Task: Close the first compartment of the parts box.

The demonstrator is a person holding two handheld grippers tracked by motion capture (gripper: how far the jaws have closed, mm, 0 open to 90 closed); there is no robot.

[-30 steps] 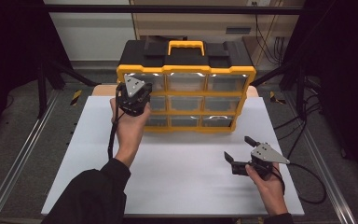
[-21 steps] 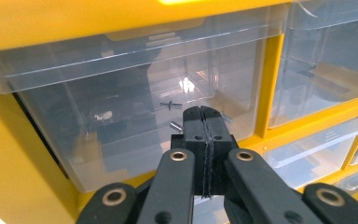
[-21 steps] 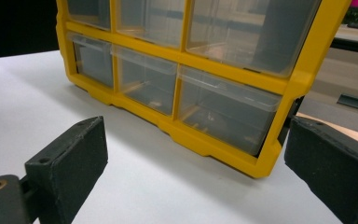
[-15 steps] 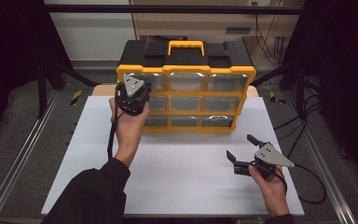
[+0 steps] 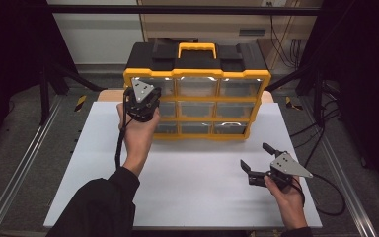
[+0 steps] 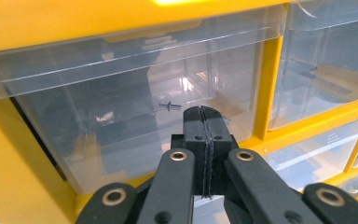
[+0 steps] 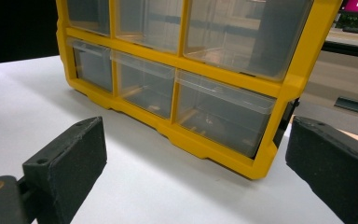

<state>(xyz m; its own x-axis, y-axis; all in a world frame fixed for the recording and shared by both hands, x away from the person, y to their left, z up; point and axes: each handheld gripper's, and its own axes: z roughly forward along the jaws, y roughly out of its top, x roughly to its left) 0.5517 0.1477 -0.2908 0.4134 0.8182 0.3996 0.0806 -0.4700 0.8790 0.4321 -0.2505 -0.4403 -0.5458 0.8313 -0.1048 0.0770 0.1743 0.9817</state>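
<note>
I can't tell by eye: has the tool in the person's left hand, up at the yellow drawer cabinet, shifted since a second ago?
No. The left tool sits at the same top-left drawer of the yellow cabinet.

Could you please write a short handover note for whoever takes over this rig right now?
Left gripper: fingers shut on nothing, tips at the front of the top-left drawer of the yellow organizer.
Right gripper: open, empty, low over the white table, aimed at the organizer's lower right.
Drawers all look closed; a small dark pin lies inside the top-left one.
Done: nothing visible yet.
Left: probably opening that drawer.
</note>
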